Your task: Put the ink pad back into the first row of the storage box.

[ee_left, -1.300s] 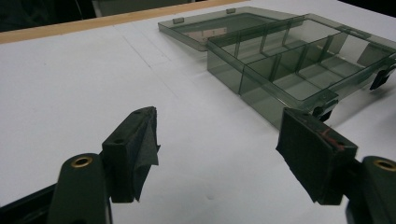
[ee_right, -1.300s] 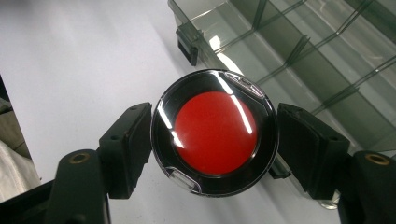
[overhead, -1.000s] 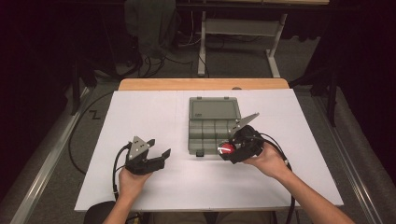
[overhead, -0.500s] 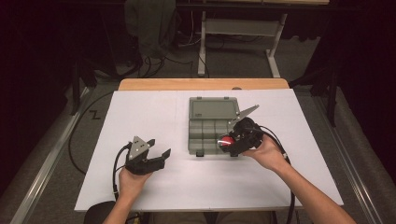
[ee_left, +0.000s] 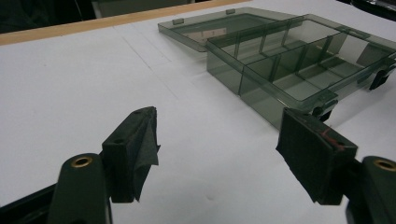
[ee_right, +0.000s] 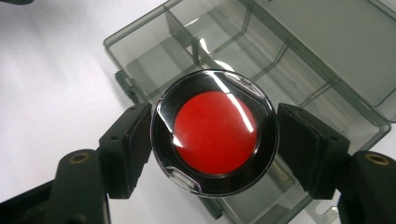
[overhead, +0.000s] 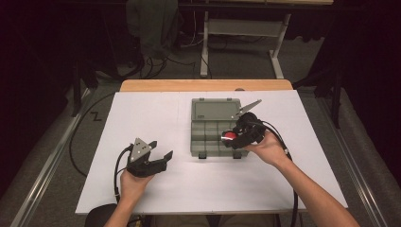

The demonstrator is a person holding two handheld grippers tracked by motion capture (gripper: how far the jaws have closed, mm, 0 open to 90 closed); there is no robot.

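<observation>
Right gripper (overhead: 235, 135), held in the person's right hand (overhead: 265, 147), sits over the front right part of the compartment box (overhead: 208, 137). Its jaws are clamped on a round red disc in a clear case (overhead: 230, 136): in the right gripper view the disc (ee_right: 215, 132) sits squarely between the two black pads, each pad pressed against the case's rim, left and right. Red centre, black ring, glossy clear cover with glare streaks. The disc is held above the box, not resting in it; open compartments show beneath and behind it. Which compartment lies directly under it, I cannot tell.

The box (ee_right: 299, 60) is smoky grey, see-through plastic, lid swung fully back and lying flat on the far side. Dividers split it into several cells; those I can see look bare. Two dark latches at its front edge.

Left gripper (overhead: 158, 156), in the left hand (overhead: 132, 182), rests low on the white table (overhead: 142, 113), well apart from the box, pointing towards it. Its jaws stand wide apart with nothing between them. In the left gripper view (ee_left: 229, 158) the pads frame bare white surface, with the box (ee_left: 299, 70) beyond, nearer the right-hand pad. The left-hand pad carries a loose, ragged strip of dark tape.

A black cable trails from each gripper back towards the person.
</observation>
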